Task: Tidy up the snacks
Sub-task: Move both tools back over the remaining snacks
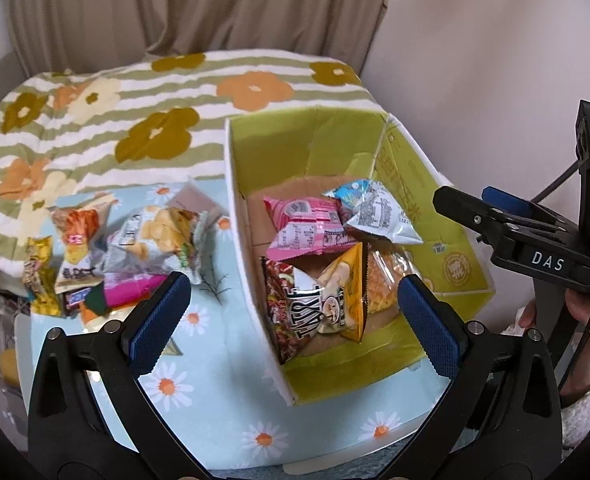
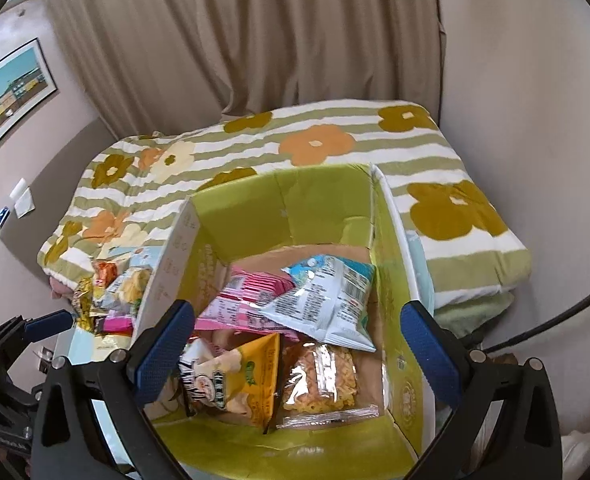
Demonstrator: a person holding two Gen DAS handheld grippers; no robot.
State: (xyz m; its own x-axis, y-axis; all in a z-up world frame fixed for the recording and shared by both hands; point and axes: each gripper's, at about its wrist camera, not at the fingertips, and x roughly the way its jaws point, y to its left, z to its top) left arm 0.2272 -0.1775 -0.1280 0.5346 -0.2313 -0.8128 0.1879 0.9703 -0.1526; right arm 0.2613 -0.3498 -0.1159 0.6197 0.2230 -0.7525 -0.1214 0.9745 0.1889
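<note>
Left wrist view: the green cardboard box (image 1: 335, 148) stands open on the counter (image 1: 223, 408), which wears a pale blue daisy cloth. Inside the box lie a pink packet (image 1: 307, 224), a silver-blue packet (image 1: 379, 212), a dark packet printed with large letters (image 1: 295, 312), a yellow chip bag (image 1: 347, 292) and a clear pack of orange crisps (image 1: 383, 280). Left of the box, well apart from its wall, a heap of loose snacks (image 1: 107, 256) waits on the counter: a silver chip bag, an orange one, a gold one, a magenta bar and others partly buried. The left tool (image 1: 291, 320) hangs above the box's near left wall, its jaws wide apart with nothing between them. To the right of the box the right tool (image 1: 535, 236) shows from the side in a person's hand (image 1: 587, 312).

Right wrist view: the right tool (image 2: 295, 348) hovers over the box (image 2: 295, 200), its jaws spread wide and empty; the five packets lie loose on the box floor below it. The heap (image 2: 111, 296) sits left of the box wall, with the left tool (image 2: 35, 328) just beside it.

By my judgement the job is roughly half done: five packets are boxed, and about as many are left outside. The next pick should come from the heap.
</note>
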